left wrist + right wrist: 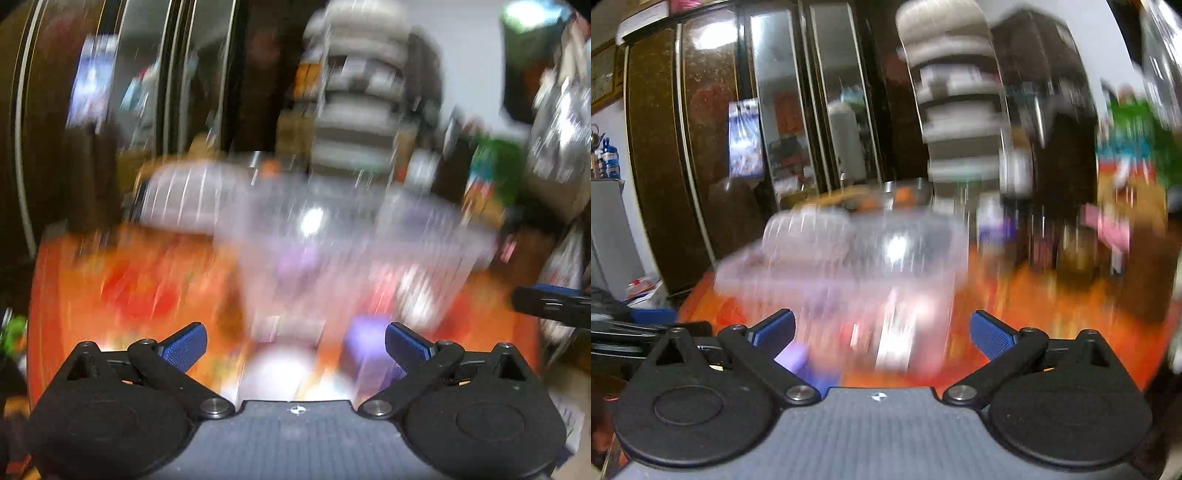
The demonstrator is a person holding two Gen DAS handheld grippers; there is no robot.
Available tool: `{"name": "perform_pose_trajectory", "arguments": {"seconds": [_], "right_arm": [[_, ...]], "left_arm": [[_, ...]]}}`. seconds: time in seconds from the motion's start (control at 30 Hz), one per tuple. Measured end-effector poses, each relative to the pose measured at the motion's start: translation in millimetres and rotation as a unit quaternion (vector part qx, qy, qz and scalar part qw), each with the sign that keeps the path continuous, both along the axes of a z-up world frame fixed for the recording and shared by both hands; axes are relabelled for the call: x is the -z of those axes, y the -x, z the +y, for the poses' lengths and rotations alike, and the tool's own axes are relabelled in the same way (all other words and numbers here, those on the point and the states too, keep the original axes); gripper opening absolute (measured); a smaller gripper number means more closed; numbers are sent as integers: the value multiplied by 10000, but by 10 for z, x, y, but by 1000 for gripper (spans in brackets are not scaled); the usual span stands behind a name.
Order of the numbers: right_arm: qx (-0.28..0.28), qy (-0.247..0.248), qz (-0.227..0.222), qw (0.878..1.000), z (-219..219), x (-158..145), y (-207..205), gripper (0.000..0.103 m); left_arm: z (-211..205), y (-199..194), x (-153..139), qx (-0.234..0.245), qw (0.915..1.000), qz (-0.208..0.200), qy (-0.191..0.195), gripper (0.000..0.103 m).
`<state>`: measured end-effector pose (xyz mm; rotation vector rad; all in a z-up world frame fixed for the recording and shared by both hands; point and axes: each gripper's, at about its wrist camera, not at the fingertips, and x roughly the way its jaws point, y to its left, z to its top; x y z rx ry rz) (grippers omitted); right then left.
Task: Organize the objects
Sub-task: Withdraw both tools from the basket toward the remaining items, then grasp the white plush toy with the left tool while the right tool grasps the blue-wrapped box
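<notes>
Clear plastic bin [332,229] sits on orange table [110,280], blurred, ahead of my fingers, untouched. My left gripper [295,345] splayed wide, empty. My right gripper [882,332] equally wide, empty; bin just beyond pads.

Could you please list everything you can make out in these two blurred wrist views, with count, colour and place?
table: one, orange-red patterned top, under everything.
clear bin: one, see-through plastic, mid-table ahead of both grippers; contents too blurred to name.
purple item: one, on the table near the left gripper; kind unclear.
cabinet: one, dark brown with glass doors, behind the table on the left.
striped stack: one, grey-white, behind the table; kind unclear.
green item: one, far right; too blurred to name.
left gripper: one, black with blue pads, open, nothing between them.
right gripper: one, black with blue pads, open, nothing between them.
</notes>
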<state>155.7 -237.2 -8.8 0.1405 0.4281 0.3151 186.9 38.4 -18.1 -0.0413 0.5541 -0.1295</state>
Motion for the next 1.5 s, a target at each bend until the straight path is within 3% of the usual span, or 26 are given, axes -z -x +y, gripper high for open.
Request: {"name": "perform_pose_trajectory", "arguments": {"seconds": [0.07,0.17,0.53,0.77,0.97,1.07,1.23,1.43,1.5], "right_arm": [[-23,-270,233,9994,6,299,144,103],[36,-325,440,9985,42,519,266,103],[-12,-443,230,9988,11,560,356,103],[-70,-397,234,9989,55,608,357,103],[-178,-166,238,9994,185,615,290,103],[-233,15,231,9995,287,634,248,103],[-71,370,321,9988,485,624,118,103],[66,610,501,9969,671,560,-24,103],[23,719,526,9960,735,537,-48,96]], "left_arm": [[12,-30,197,-93,9997,214,5,103],[-48,-68,292,-14,9997,227,-115,103],[-162,-289,418,165,9983,334,-437,103],[-174,-417,445,198,9977,521,-386,101],[-135,-325,411,122,9990,322,-301,91],[-96,-231,375,155,9995,256,-59,90],[-94,-57,302,81,9998,-138,-84,90],[-5,-46,274,-24,9997,-229,38,90],[8,-48,276,-39,9997,-222,59,90]]}}
